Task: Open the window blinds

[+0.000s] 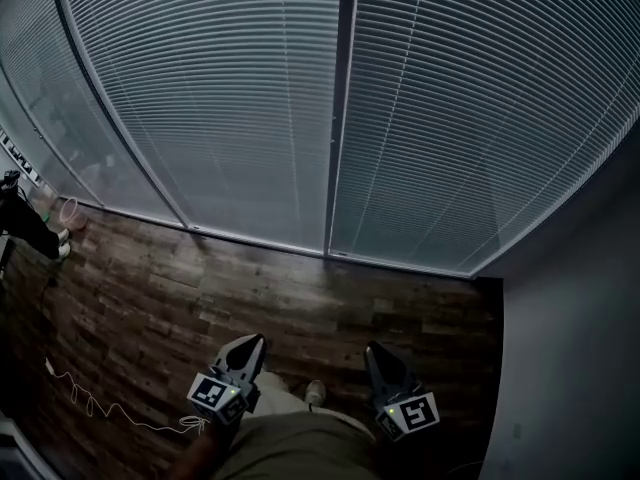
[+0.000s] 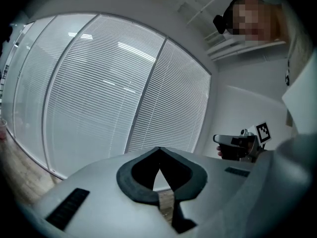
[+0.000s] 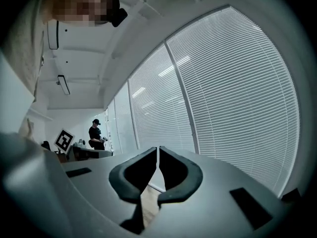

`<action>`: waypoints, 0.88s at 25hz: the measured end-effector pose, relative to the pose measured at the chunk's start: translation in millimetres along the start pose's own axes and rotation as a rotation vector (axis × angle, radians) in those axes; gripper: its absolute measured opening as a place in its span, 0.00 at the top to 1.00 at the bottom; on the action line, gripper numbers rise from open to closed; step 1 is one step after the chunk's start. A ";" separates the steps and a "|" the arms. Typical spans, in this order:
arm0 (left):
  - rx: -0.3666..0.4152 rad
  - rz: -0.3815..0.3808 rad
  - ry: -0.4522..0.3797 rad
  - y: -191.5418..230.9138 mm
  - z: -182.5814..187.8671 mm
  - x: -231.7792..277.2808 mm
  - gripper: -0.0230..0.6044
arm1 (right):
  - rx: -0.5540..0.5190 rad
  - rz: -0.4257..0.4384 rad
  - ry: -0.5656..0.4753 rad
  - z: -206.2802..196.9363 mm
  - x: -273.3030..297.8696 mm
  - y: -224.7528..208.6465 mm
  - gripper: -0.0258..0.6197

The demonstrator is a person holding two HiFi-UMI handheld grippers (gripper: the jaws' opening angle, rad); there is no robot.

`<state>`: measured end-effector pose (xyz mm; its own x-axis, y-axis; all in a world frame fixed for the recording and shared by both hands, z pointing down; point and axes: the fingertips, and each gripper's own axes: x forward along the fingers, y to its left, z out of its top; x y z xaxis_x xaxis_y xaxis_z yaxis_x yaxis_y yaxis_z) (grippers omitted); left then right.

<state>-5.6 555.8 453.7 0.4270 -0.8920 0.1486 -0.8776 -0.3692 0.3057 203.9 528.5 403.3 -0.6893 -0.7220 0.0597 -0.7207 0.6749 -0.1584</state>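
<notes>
Two claws: we are holding left claw [image 1: 250,344] and right claw [image 1: 374,352] closed, empty.
Blinds [image 1: 230,98]: hanging fully lowered.

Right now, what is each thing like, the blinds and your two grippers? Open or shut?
Window blinds: down, covering the glass to the bottom, not yet opened.
Left gripper: shut, holding nothing.
Right gripper: shut, holding nothing.
White cord: lying loose on the wooden floor.

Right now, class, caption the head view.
Left gripper and right gripper, both shut, face closed window blinds over wood floor.
</notes>
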 end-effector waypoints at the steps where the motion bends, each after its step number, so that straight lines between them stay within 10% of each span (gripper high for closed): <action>1: -0.011 0.002 0.002 2.0 1.5 -0.1 0.94 | 0.002 -0.001 0.003 -0.4 2.6 0.8 0.95; 22: -0.034 -0.058 0.033 147.6 36.5 22.5 0.94 | 0.016 -0.064 0.053 -16.0 139.6 42.7 0.95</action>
<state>-133.5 471.8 467.8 0.4845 -0.8600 0.1603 -0.8434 -0.4105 0.3465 75.7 459.0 420.6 -0.6451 -0.7542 0.1224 -0.7624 0.6247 -0.1688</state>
